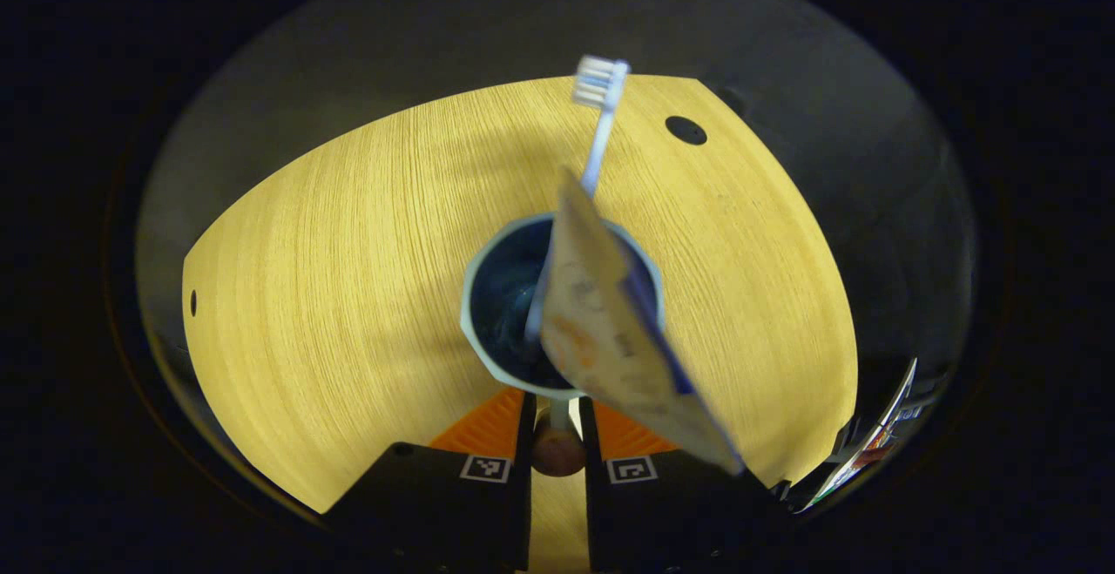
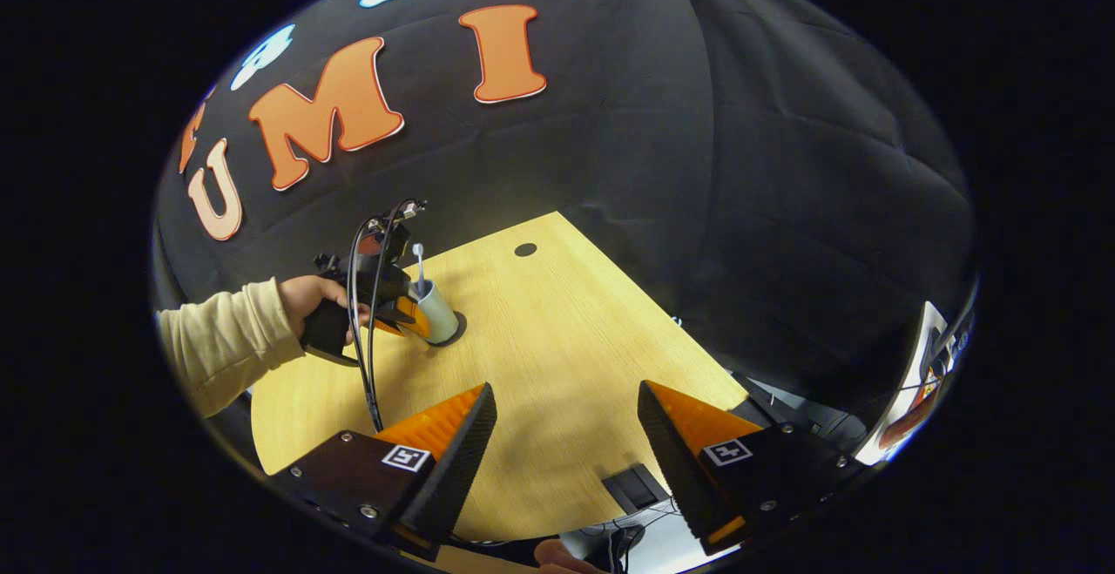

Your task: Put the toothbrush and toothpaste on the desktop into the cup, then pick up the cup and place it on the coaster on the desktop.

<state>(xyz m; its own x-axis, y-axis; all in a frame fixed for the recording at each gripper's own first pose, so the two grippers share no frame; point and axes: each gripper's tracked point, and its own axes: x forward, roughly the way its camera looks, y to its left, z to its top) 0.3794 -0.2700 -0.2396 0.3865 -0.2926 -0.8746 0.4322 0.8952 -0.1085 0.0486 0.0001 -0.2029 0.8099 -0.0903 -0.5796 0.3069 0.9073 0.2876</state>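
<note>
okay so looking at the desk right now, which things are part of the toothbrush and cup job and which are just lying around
Part of the job:
cup
toothbrush, in the cup
toothpaste, in the cup
coaster, under the cup
left gripper, at the cup's rim

Just lying around:
desk's cable hole
right gripper, open and idle

The desk (image 2: 566,339) lies bare between the right tongs (image 2: 566,435) and the cup (image 2: 438,313), so open passage is given there. The cup's mouth (image 1: 510,295) is partly blocked by the toothbrush (image 1: 601,121) and the toothpaste (image 1: 610,330), and its near side is taken up by the left tongs (image 2: 402,317).
</note>
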